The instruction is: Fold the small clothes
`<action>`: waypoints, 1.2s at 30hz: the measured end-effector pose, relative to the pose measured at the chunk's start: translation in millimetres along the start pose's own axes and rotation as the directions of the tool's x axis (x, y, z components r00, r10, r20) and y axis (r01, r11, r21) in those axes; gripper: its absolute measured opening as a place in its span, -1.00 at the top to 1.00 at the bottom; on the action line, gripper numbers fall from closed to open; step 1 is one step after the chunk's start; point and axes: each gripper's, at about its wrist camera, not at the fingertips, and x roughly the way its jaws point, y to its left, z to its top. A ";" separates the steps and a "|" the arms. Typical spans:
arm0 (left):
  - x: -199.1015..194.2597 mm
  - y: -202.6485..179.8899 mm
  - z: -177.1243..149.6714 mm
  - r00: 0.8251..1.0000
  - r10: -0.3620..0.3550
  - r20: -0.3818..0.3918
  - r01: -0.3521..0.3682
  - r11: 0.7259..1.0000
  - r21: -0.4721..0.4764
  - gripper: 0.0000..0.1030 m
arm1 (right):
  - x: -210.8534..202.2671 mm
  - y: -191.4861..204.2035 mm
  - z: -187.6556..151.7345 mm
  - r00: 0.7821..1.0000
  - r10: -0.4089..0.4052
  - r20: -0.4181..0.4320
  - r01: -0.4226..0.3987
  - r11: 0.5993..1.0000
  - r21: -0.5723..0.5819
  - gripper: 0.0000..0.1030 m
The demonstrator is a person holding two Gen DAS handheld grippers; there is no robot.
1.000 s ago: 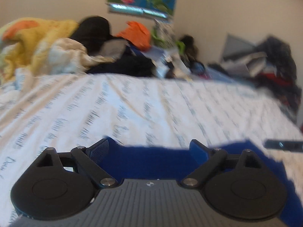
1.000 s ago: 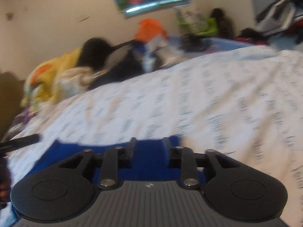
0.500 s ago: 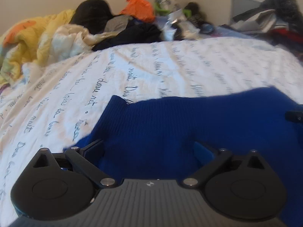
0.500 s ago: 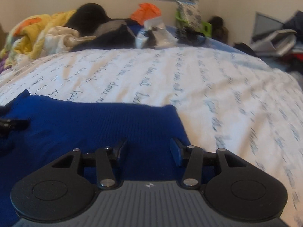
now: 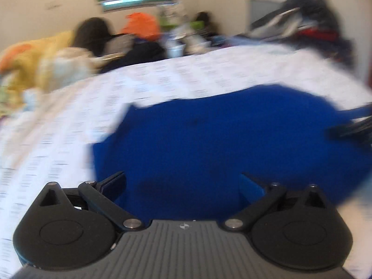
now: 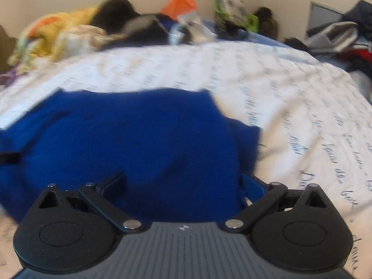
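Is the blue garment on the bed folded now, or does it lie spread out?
Mostly spread out. The blue garment lies broad and flat on the white sheet; only its right edge looks doubled. Blur hides finer folds.

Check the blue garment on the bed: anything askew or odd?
Slightly. The blue garment lies mostly flat on the bed sheet, but its right edge is doubled over in an uneven flap. Both frames are motion-blurred, so finer wrinkles can't be judged.

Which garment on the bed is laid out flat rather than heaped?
The blue garment, spread on the white sheet just ahead of both open grippers. The other clothes, yellow, black and orange, sit bunched in piles at the far edge.
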 end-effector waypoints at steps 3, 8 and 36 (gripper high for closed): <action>15.1 -27.6 -17.8 0.998 -0.026 -0.049 0.031 0.993 0.113 -1.00 | -3.1 33.1 -22.0 1.000 0.015 -0.001 -0.015 0.988 -0.151 -1.00; -10.6 -0.3 -25.5 0.999 -0.017 -0.046 0.016 0.999 -0.033 -1.00 | -13.9 6.2 -36.6 1.000 0.020 -0.019 -0.022 0.990 -0.136 -1.00; -93.1 100.0 -51.7 0.978 -0.203 0.041 0.169 0.669 -0.724 0.88 | -49.8 -56.8 -22.8 0.885 0.466 0.010 -0.417 0.782 0.464 0.87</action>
